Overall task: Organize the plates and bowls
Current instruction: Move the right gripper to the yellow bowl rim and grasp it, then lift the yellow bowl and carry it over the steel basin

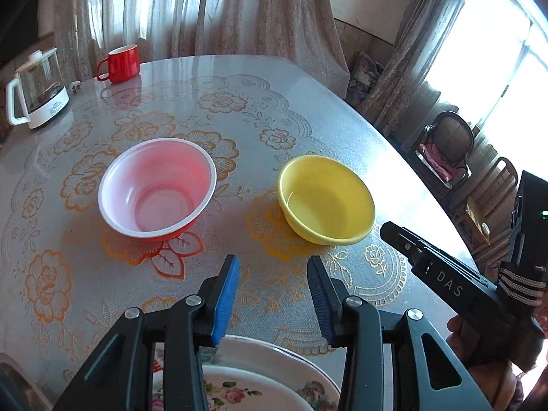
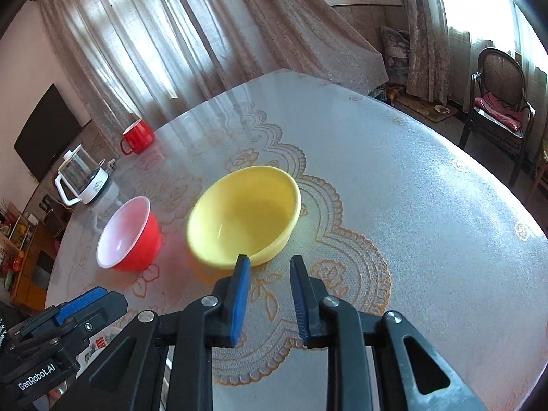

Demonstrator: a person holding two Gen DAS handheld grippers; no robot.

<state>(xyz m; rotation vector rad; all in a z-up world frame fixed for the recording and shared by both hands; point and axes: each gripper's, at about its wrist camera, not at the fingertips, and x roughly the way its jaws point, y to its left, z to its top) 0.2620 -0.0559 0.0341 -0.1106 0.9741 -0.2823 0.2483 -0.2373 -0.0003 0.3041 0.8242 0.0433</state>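
Observation:
A red bowl with a white inside [image 1: 157, 188] stands on the table left of a yellow bowl [image 1: 325, 198]. Both also show in the right wrist view, red bowl [image 2: 128, 236] and yellow bowl [image 2: 245, 212]. A floral plate [image 1: 253, 383] lies at the near edge, under my left gripper [image 1: 272, 263], which is open and empty above the plate's far rim. My right gripper [image 2: 269, 262] is open and empty, just short of the yellow bowl's near rim. The right gripper's body [image 1: 445, 274] shows to the right in the left wrist view.
A red mug [image 1: 121, 63] and a glass kettle on a white base [image 1: 36, 92] stand at the table's far left. The table [image 1: 308, 102] has a flowered cloth under a clear cover. A chair with a pink cushion [image 2: 496, 102] stands beyond the table's right edge.

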